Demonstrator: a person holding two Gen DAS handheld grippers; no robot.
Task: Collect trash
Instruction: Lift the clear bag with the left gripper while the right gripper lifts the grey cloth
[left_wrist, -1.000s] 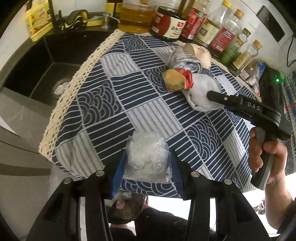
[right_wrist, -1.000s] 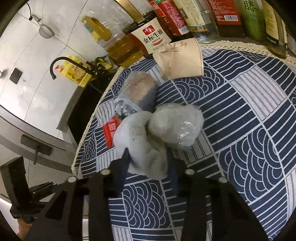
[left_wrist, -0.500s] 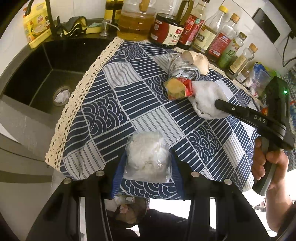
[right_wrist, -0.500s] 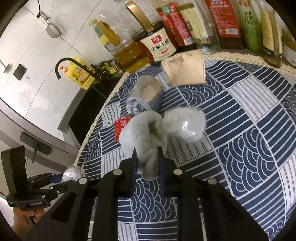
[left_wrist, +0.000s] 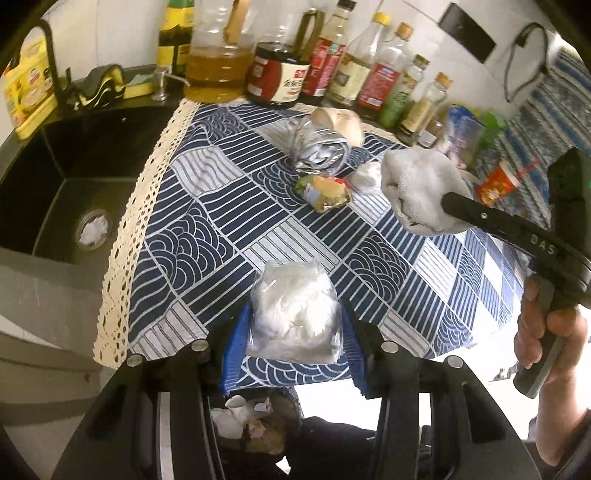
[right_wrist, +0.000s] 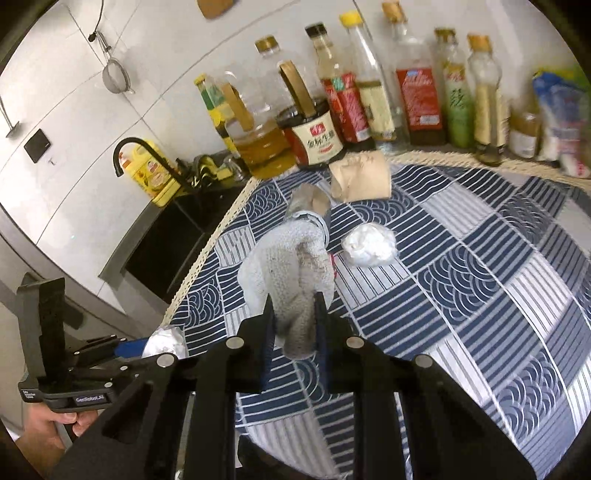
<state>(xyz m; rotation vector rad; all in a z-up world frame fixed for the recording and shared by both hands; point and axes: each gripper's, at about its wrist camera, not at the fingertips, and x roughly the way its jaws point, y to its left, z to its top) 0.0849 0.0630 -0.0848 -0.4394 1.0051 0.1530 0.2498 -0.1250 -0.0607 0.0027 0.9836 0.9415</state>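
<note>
Trash is split between the two grippers and the patterned tablecloth (left_wrist: 192, 229): the right gripper (right_wrist: 295, 317) has its jaws pinched tight on a crumpled white cloth glove (right_wrist: 291, 273), which hangs clear of the table, and the left gripper (left_wrist: 291, 332) is closed, though far from fully, on a clear bag of white tissue (left_wrist: 293, 314) near the table's front edge. Left on the cloth are a second small bag of white tissue (right_wrist: 369, 245), a crushed silver can (left_wrist: 319, 149), a paper cup (right_wrist: 360, 177) lying on its side and a red-and-yellow snack wrapper (left_wrist: 325, 188), clustered toward the row of sauce bottles (right_wrist: 417, 99) at the back. Only the left wrist view shows the black sink (left_wrist: 48, 184) with a wad of tissue in its drain, a bin of rubbish below the table edge (seen between the fingers), and the person's hand (left_wrist: 546, 332) on the right gripper's handle. Only the right wrist view shows the left gripper from the side, bag in its blue pads, and the strainer (right_wrist: 116, 77) on the wall. A second ago the glove lay on the cloth against the small bag between open jaws; those jaws have since closed on it and lifted it away, leaving the bag behind. The left gripper's hold on its bag is unchanged.
</note>
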